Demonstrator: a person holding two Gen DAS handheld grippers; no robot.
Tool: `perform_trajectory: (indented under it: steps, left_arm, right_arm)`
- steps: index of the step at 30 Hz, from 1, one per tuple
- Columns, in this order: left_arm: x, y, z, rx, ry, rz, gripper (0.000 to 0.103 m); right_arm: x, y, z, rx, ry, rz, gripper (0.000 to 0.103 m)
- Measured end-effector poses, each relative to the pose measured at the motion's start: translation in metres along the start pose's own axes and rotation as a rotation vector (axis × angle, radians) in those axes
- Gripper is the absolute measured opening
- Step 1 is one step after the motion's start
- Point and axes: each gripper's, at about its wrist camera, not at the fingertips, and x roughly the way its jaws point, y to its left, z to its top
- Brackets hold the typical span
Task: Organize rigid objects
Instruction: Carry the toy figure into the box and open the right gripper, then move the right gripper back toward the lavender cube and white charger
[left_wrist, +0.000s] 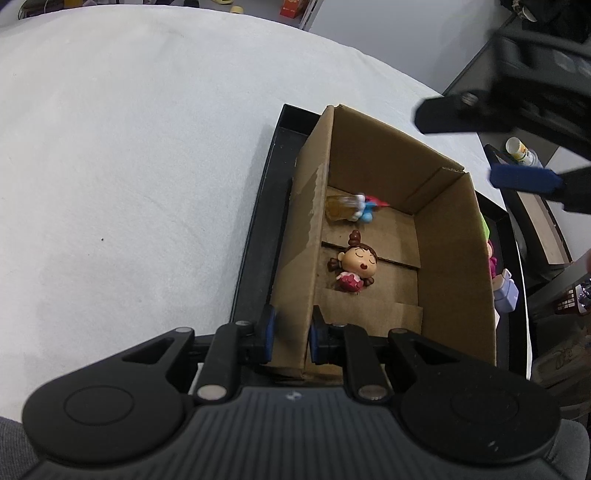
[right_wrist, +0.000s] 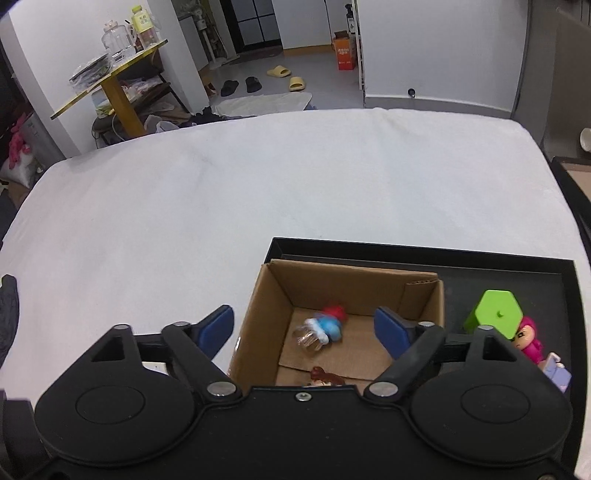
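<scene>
A plain brown cardboard box (left_wrist: 454, 240) is being shown inside a black tray (right_wrist: 406, 251) on a white cloth (left_wrist: 129, 166). A doll (left_wrist: 354, 267) with brown hair and a pink-red dress is being seen beside a blue, red and white figure (right_wrist: 328, 325). A bright green hexagonal block (right_wrist: 495, 314), a pink-haired figure (right_wrist: 530, 338) and a lilac piece (right_wrist: 557, 373) are being displayed in the tray.

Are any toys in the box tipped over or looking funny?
Yes. Both toys in the cardboard box lie on their sides instead of standing: the brown-haired doll in the middle of the floor, and the blue-and-red figure near the far wall. The box's floor flaps also look uneven.
</scene>
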Motion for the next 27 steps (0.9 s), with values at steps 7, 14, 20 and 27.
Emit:
perform_trajectory:
  steps: [7, 14, 20, 27]
  left_arm:
    - [-0.001, 0.000, 0.000, -0.005, 0.000, -0.002, 0.016]
    - [-0.001, -0.002, 0.000, 0.005, -0.004, 0.010, 0.016]
    - [-0.003, -0.005, -0.001, 0.009, -0.006, 0.020, 0.016]
    - [-0.005, -0.005, 0.000, -0.005, -0.011, 0.023, 0.016]
  right_arm:
    - [-0.020, -0.016, -0.011, -0.028, 0.001, -0.039, 0.097]
    - [-0.038, -0.032, -0.022, -0.066, -0.020, -0.070, 0.103]
    - [-0.048, -0.055, -0.031, -0.036, -0.023, -0.078, 0.103]
    - [-0.056, -0.083, -0.044, 0.015, -0.037, -0.115, 0.103]
